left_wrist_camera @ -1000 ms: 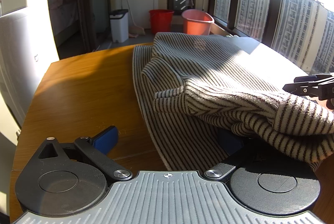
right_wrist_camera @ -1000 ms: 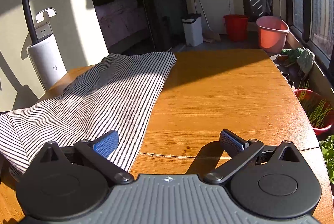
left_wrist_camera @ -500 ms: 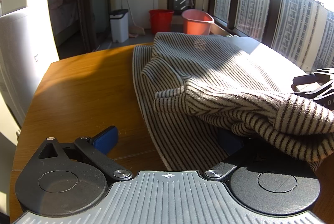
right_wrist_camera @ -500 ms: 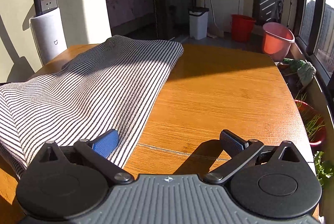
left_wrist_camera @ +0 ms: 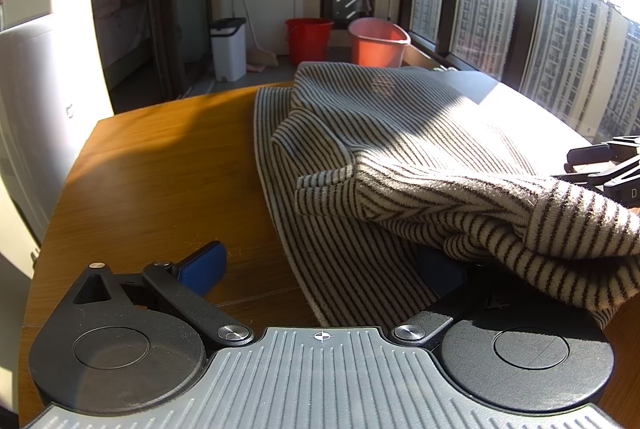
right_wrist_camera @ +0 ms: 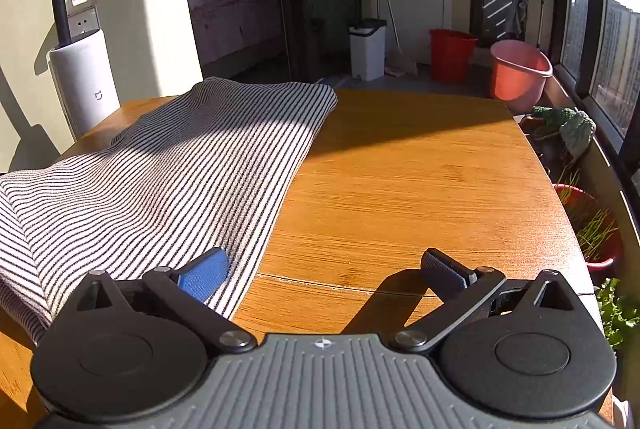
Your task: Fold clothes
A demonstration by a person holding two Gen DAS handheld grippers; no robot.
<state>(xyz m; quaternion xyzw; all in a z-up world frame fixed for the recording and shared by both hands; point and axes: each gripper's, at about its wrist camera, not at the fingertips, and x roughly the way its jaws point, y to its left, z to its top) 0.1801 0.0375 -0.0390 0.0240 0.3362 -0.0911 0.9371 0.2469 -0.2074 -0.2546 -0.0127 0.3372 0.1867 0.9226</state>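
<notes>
My left gripper (left_wrist_camera: 320, 265) and right gripper (right_wrist_camera: 324, 269), both jaws spread, holding nothing. Striped sweater (left_wrist_camera: 400, 149) lies mid-tabletop (right_wrist_camera: 400, 189), one sleeve folded across the body; further folds apparently remain.

1. The left gripper (left_wrist_camera: 322, 263) is held low and level, its fingers spread wide apart; the blue pad of one finger (left_wrist_camera: 202, 267) is seen bare.
2. The right gripper (right_wrist_camera: 326, 269) is likewise held low, fingers (right_wrist_camera: 444, 271) spread wide, nothing gripped between them.
</notes>
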